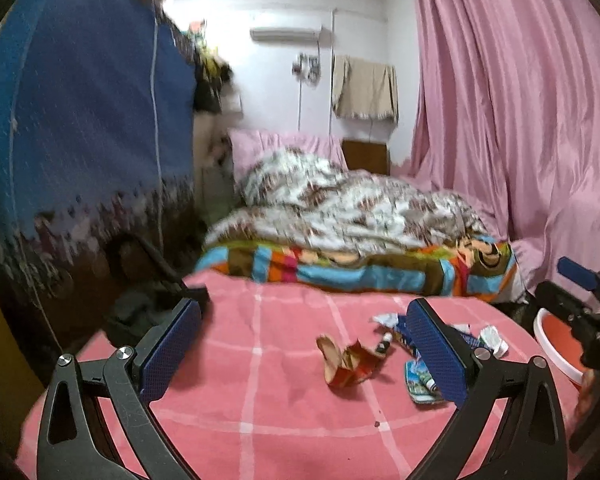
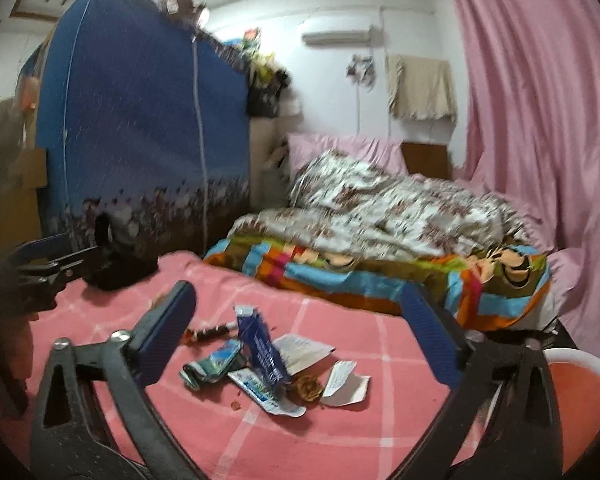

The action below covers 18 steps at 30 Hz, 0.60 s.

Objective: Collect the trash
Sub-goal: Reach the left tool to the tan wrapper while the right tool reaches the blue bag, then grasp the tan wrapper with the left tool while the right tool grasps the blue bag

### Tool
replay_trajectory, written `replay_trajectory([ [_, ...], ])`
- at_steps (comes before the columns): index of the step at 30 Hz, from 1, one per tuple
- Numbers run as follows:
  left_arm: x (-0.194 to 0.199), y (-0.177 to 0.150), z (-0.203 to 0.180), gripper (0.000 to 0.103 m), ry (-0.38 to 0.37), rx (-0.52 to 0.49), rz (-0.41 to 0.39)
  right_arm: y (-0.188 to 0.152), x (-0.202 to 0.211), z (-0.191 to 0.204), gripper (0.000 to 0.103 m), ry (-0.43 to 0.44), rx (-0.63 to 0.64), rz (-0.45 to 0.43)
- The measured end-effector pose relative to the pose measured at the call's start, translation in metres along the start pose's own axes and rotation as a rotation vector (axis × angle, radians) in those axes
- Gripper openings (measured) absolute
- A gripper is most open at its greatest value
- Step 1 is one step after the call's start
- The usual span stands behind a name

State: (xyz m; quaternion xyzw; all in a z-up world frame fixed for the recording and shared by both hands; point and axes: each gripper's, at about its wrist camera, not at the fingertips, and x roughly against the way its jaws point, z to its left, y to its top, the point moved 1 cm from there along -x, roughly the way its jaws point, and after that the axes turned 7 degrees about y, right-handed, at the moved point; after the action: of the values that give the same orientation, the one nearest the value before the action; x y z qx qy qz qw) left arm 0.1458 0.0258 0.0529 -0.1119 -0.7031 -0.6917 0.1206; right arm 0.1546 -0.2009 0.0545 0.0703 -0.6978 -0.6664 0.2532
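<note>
**Both grippers open above litter on a pink bed**

My left gripper hovers over the pink checked bedspread with its jaws spread wide and nothing between its blue fingers. Inside that gap in the left wrist view lies a torn red-and-gold wrapper, with a small dark bottle just beyond it. A cluster of blue and white wrappers lies partly hidden behind the right-hand finger.

My right gripper is likewise wide open and empty, hanging above the bedspread. Between its fingers lies the main pile of trash: a crumpled blue carton standing up on end, a green-and-blue packet, a flat blue-and-white wrapper, a white paper sheet, a brown crumpled scrap and a white torn wrapper. All rest on the bedspread, touching or just beside each other.

A red bucket with a white rim stands off the bed's edge on my right side. Beyond the trash lie a multicoloured blanket and a floral quilt. A pink curtain hangs at right; a blue fabric wardrobe stands at left.
</note>
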Motion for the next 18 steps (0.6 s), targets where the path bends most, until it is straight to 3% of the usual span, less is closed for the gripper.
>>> replay_trajectory([
  [3,-0.024,-0.004,-0.004,0.074,-0.037,0.002,0.117,-0.006,-0.024,0.000,0.077,0.026,0.009,0.103],
  [5,-0.040,-0.009,-0.006,0.057,-0.070,0.008,0.204,-0.013,-0.040,-0.004,0.069,0.048,-0.012,0.176],
  [8,-0.056,-0.014,-0.008,0.052,-0.118,0.023,0.313,-0.021,-0.056,-0.005,0.061,0.081,-0.027,0.258],
  [12,-0.064,-0.016,-0.013,0.051,-0.155,0.029,0.367,-0.033,-0.071,-0.007,0.056,0.103,-0.052,0.346],
  [13,-0.066,-0.017,-0.015,0.047,-0.162,0.028,0.385,-0.035,-0.074,-0.008,0.051,0.111,-0.063,0.360],
  [16,-0.078,-0.020,-0.017,0.018,-0.171,0.025,0.450,-0.043,-0.080,-0.010,0.033,0.131,-0.092,0.409],
  [18,-0.080,-0.022,-0.016,0.013,-0.175,0.041,0.473,-0.044,-0.079,-0.008,0.027,0.146,-0.090,0.414],
])
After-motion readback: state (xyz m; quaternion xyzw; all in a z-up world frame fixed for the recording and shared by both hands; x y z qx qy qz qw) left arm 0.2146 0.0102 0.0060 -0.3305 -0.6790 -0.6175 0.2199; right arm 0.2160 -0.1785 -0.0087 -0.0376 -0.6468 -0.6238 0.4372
